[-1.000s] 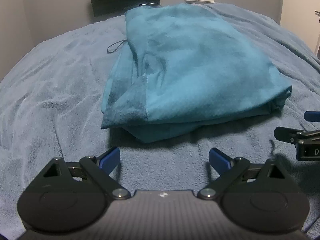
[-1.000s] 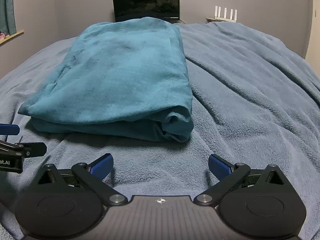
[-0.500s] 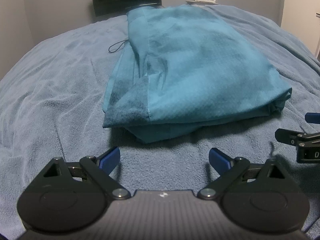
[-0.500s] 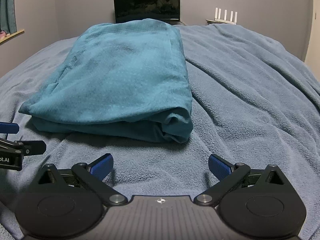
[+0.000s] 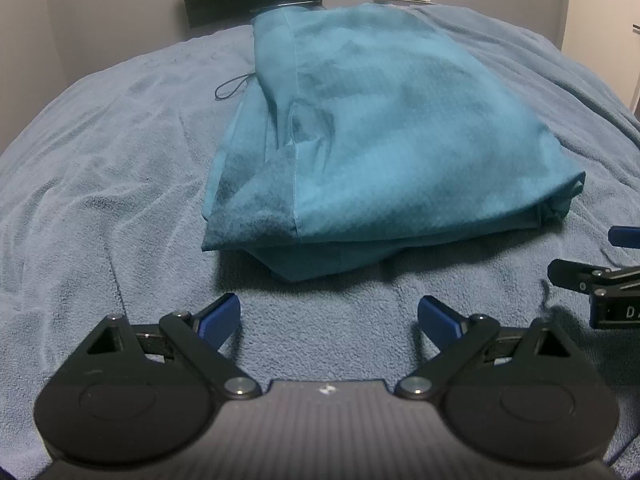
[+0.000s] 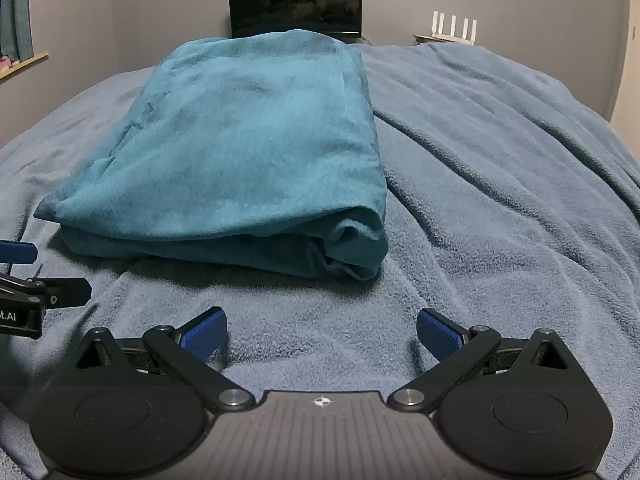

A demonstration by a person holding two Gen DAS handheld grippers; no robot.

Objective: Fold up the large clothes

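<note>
Your teal garment (image 5: 392, 148) lies folded into a thick stack on the bed, on top of the grey-blue blanket (image 5: 100, 168). In your left wrist view it fills the middle toward 1 o'clock; in your right wrist view the same garment (image 6: 240, 152) sits from centre toward 10 o'clock, its rolled corner nearest you. A thin dark cord (image 5: 234, 87) trails out from its far left edge onto the blanket.

Your left claw (image 5: 329, 314) hovers just short of the near edge of the stack, its blue pads spread wide apart and holding nothing. Your right claw (image 6: 321, 330) is likewise spread apart and empty, near the stack's rolled corner without touching it. Each claw shows at the edge of the other's view, at 3 o'clock and 9 o'clock.

Beyond the bed, at 12 o'clock, stands a dark screen (image 6: 296, 2), and a white router (image 6: 454, 28) with upright antennas at 1 o'clock.
</note>
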